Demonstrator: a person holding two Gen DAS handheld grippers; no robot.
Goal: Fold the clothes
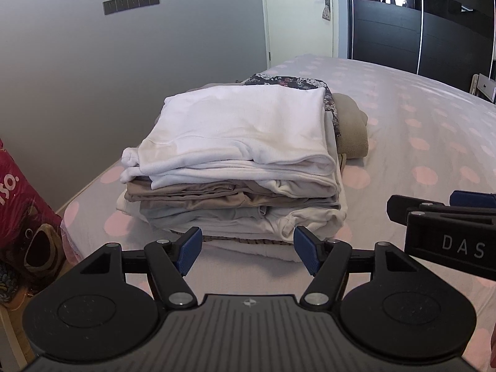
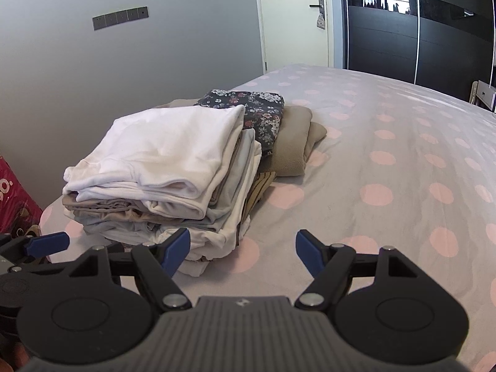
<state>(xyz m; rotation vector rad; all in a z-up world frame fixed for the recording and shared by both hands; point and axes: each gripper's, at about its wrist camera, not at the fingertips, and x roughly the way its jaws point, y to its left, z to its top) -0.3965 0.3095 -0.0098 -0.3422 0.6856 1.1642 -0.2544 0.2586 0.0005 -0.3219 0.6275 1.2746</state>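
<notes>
A stack of folded clothes sits on the bed near its left edge, with a white garment on top and beige, grey and white layers below. It also shows in the right wrist view. Behind it lie a dark floral piece and a folded tan garment. My left gripper is open and empty, just in front of the stack's base. My right gripper is open and empty, in front of the stack's right corner. It shows at the right of the left wrist view.
The bed has a grey sheet with pink dots and stretches to the right. A grey wall runs along the bed's left side. A red bag stands on the floor at left. A door and dark wardrobe are behind.
</notes>
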